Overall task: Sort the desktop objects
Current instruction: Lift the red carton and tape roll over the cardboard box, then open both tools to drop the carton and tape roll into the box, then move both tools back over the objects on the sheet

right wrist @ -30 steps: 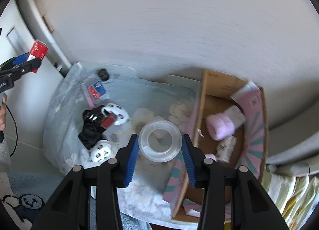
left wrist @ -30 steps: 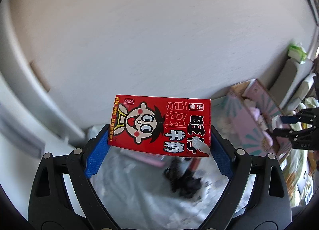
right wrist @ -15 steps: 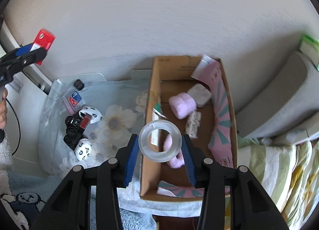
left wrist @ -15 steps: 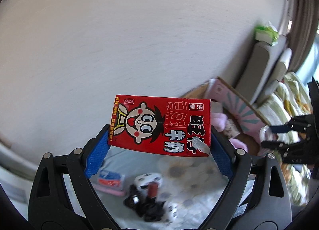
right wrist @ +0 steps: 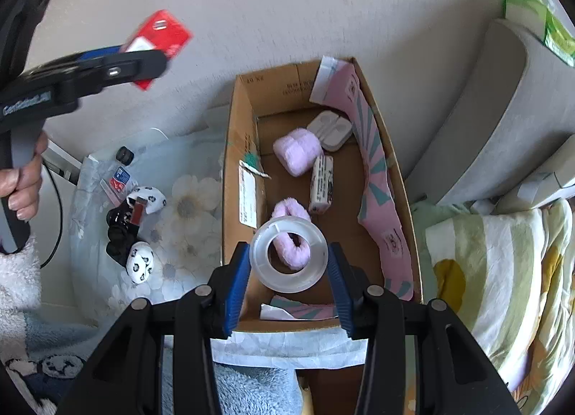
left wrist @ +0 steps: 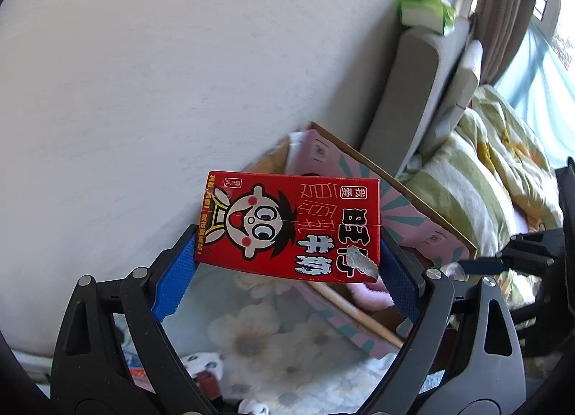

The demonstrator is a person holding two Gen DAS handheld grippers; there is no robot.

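A red milk carton (left wrist: pixel 291 226) with a cartoon face is clamped crosswise in my left gripper (left wrist: pixel 287 264), up in the air beside the wall. In the right wrist view that carton (right wrist: pixel 158 45) shows at the upper left, left of the cardboard box (right wrist: pixel 233 149). My right gripper (right wrist: pixel 289 271) is shut on a clear roll of tape (right wrist: pixel 289 253), held above the near end of the box. In the box lie two pink fluffy things (right wrist: pixel 298 151), a white case (right wrist: pixel 330 129) and a small wrapped packet (right wrist: pixel 321 185).
Left of the box a floral cloth (right wrist: pixel 187 235) carries a black toy (right wrist: pixel 120 224), two white spotted pieces (right wrist: pixel 140 266) and a small blue-red packet (right wrist: pixel 120 179). Striped bedding (right wrist: pixel 503 271) lies to the right, grey cushions (right wrist: pixel 503 109) behind it. A hand (right wrist: pixel 21 178) grips the left handle.
My left gripper carried the carton rightward toward the box, rolling as it went. My right gripper brought the tape roll from above the cloth to above the box's near end.
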